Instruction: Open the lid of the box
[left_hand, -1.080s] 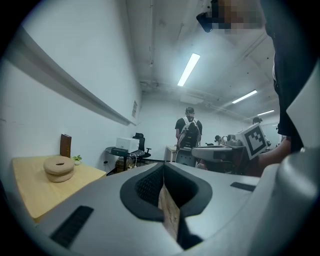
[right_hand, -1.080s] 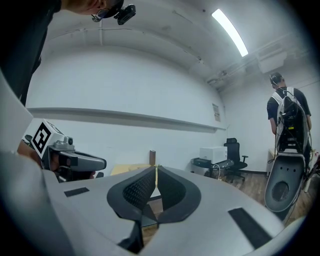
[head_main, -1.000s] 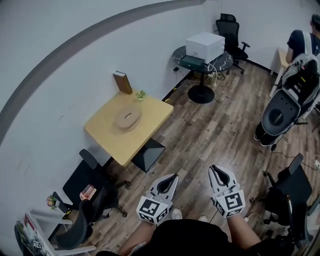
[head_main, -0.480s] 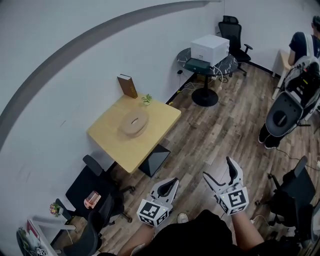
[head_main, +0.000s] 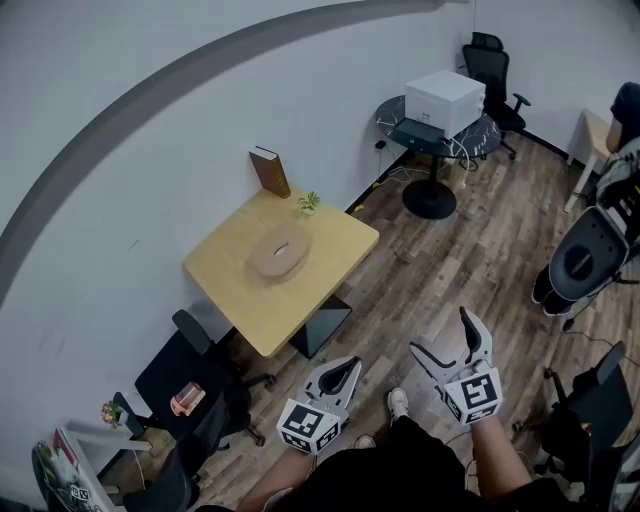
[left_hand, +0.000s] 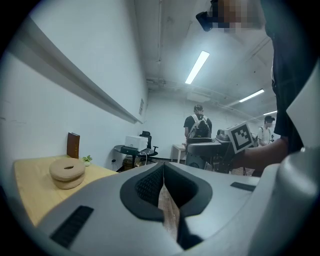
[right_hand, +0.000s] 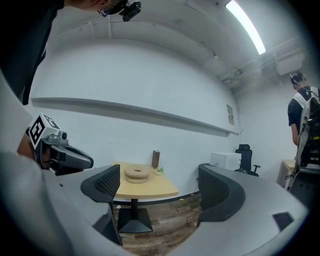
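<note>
Two grippers sit at the bottom of the head view: one left gripper (head_main: 348, 364) and one right gripper (head_main: 440, 332). Left of centre stands one square wooden table (head_main: 240, 300), bearing one round wooden box (head_main: 281, 252), one upright brown book (head_main: 270, 172) and one small potted plant (head_main: 309, 202). In the upper right, one round dark table (head_main: 470, 136) carries one white printer (head_main: 445, 98). Four black office chairs (head_main: 495, 68) can be counted: one at the top right, two at the lower left and one at the lower right. The left gripper view shows two standing people (left_hand: 198, 122) right of centre.

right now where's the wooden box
The round wooden box sits left of centre in the head view, on the yellow table, near a small plant.
</note>
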